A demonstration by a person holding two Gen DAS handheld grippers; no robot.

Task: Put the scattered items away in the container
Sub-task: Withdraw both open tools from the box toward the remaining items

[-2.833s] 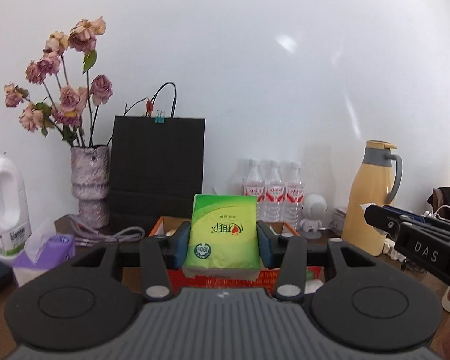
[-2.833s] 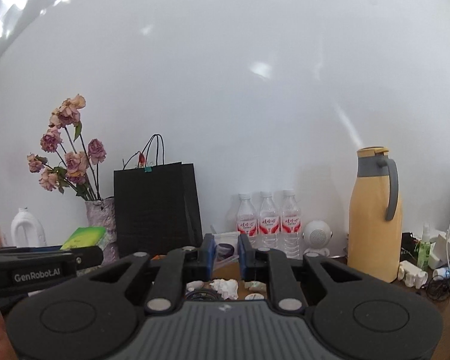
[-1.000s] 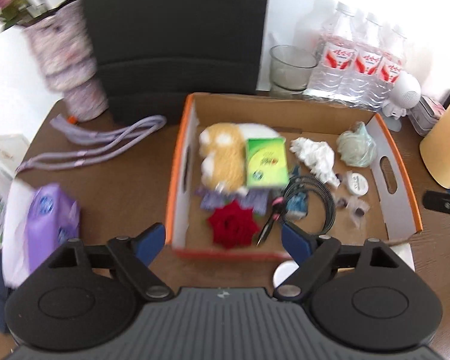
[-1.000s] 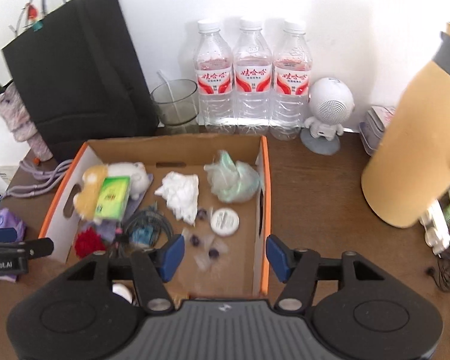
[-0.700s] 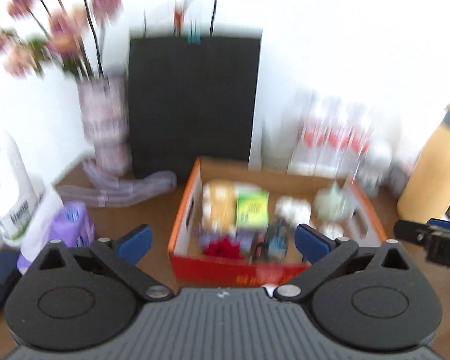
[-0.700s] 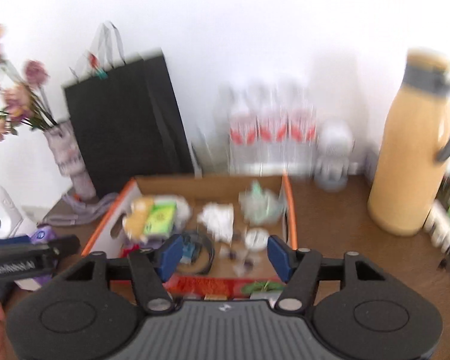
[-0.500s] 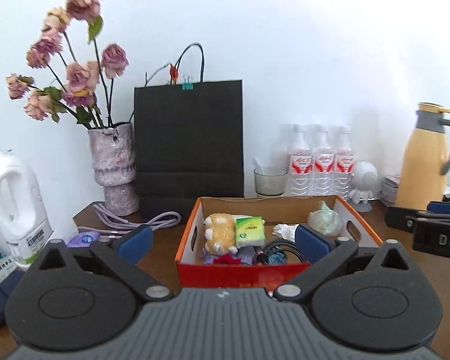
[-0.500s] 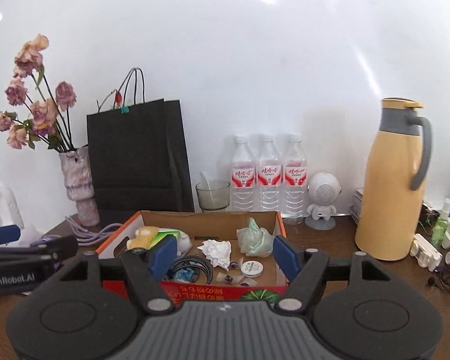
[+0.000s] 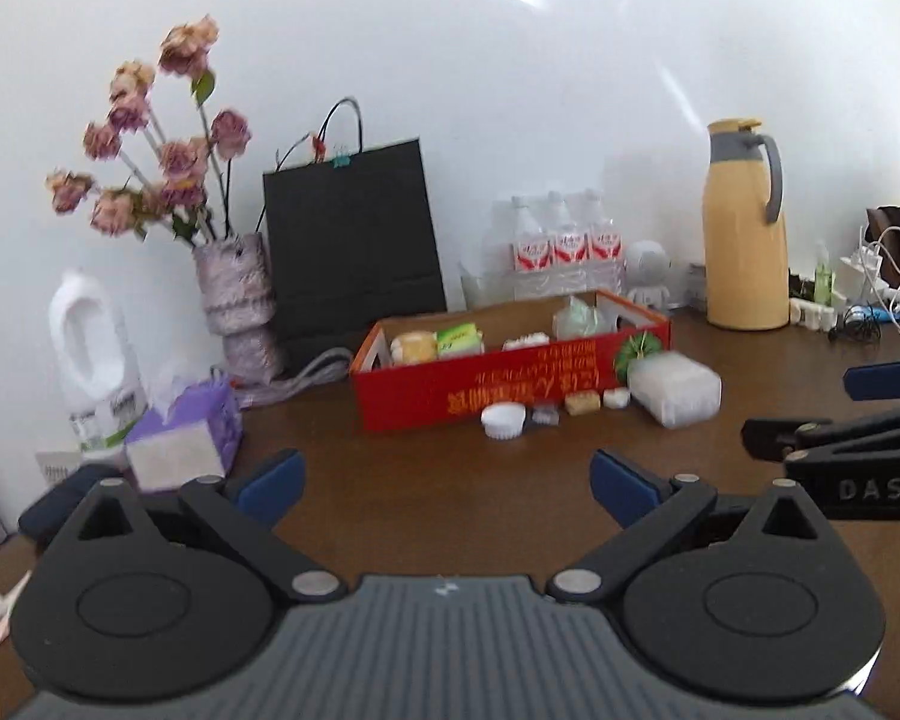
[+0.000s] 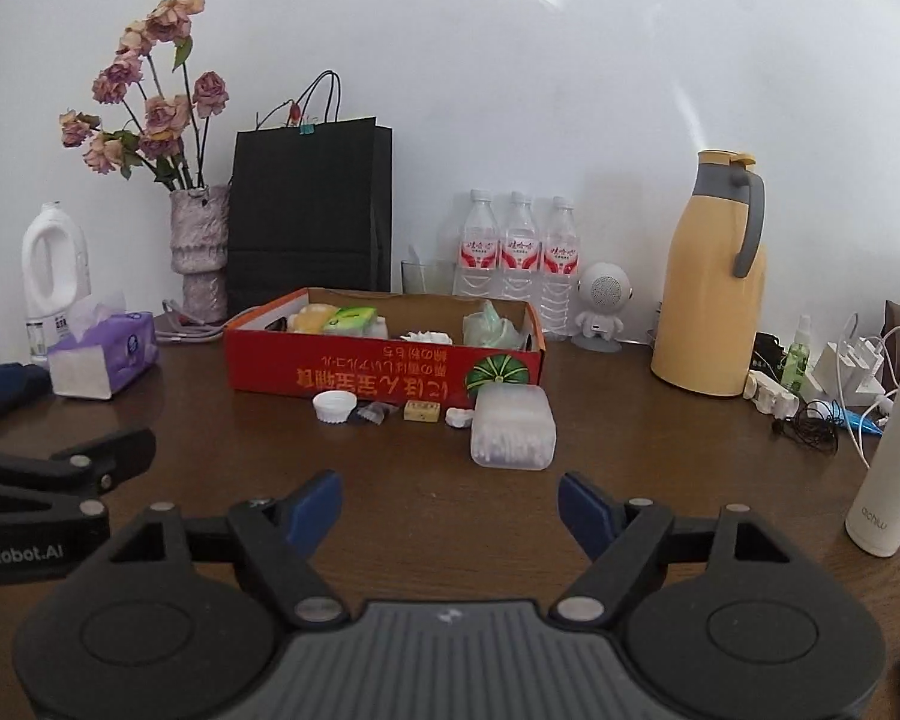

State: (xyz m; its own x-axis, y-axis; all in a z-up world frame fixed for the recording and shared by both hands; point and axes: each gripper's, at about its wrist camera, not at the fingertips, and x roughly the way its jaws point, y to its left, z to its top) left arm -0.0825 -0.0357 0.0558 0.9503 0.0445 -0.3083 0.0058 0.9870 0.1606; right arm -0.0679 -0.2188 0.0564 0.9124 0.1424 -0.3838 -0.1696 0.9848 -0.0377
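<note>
- A dark brown wooden table (image 10: 426, 480) stands against a plain white wall (image 10: 510, 90).
- Along the wall from the left: a white jug (image 10: 51, 267), a vase (image 10: 199, 246) of dried roses (image 10: 150, 114), a black paper bag (image 10: 309, 210), a glass (image 10: 426, 277), three water bottles (image 10: 517, 258), a small white robot figure (image 10: 601, 306) and a yellow thermos (image 10: 714, 276).
- A purple tissue box (image 10: 105, 354) sits at the left; chargers and cables (image 10: 834, 384) crowd the right edge, near a white bottle (image 10: 894, 456).
- The red box (image 10: 384, 369) sits mid-table and holds a green tissue pack (image 10: 348, 319), a plush toy (image 10: 309, 319), crumpled paper (image 10: 426, 337) and a pale green wad (image 10: 489, 327).
- Just in front of the box lie a white cap (image 10: 334, 405), a dark scrap (image 10: 369, 411), a tan block (image 10: 421, 411), a small white piece (image 10: 459, 417) and a clear swab case (image 10: 513, 426).
- The left gripper (image 9: 447, 483) and right gripper (image 10: 450, 501) hover low over the near table, well short of the items, both with jaws spread wide and empty.
</note>
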